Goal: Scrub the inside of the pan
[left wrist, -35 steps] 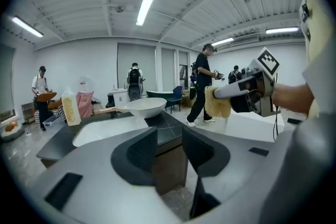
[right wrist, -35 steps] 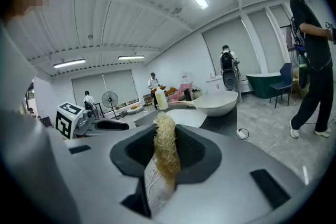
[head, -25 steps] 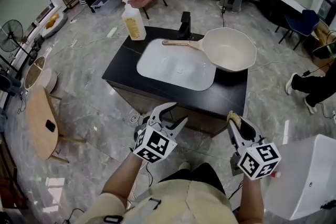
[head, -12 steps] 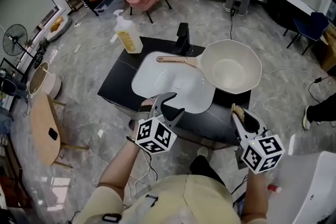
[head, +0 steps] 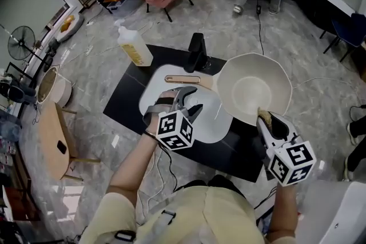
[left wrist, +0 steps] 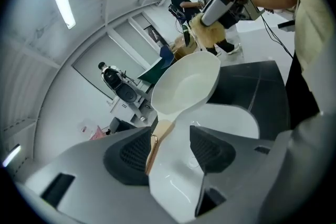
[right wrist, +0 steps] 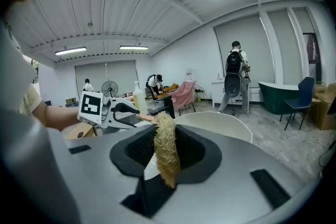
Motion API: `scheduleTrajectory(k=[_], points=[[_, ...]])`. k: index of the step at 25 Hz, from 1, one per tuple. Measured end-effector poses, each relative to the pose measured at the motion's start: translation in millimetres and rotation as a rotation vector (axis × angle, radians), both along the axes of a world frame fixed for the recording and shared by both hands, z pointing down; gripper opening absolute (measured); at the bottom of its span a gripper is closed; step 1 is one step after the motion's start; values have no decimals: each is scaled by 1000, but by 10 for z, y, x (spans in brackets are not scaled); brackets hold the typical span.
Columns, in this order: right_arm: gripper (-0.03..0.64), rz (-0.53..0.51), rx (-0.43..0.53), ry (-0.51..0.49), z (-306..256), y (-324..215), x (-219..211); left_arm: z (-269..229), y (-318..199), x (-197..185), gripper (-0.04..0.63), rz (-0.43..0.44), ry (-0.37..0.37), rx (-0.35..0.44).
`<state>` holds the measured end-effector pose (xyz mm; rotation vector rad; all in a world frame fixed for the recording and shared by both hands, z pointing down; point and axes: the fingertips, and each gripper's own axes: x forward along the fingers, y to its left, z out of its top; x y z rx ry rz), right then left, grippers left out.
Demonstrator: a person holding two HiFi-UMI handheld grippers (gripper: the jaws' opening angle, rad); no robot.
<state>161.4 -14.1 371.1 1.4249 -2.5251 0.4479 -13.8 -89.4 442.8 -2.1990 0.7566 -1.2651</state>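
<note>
My left gripper point(left wrist: 170, 148) has just been opening. Its jaws now stand wide with the pads pressing on nothing, and the pan's wooden handle point(left wrist: 157, 140) shows in the gap between them, unclamped. My right gripper point(right wrist: 167, 150) is closed tight on a yellow fibrous scrubber point(right wrist: 167, 157), close by the pan's near rim. The pan point(head: 254, 88) sits on the black counter point(head: 128, 94) beside the white sink point(head: 150, 103), its handle reaching over the basin.
</note>
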Motion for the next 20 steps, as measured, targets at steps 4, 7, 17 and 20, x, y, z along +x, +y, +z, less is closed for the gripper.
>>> scheduleTrajectory(k=[4,7,17,20], points=[[109,-17,-16,21,28,-279,65,139,-342,53,239,19,-78,-25],[109,-22,-42,29,119,-433,53,283,-527,72,244,47,-147,-40],[109,75,-78,97,209,-813,-49,572,-879,26,244,159,-275,-52],[110,119,-92,108,225,-931,-86,609,-915,29,242,208,-293,-17]])
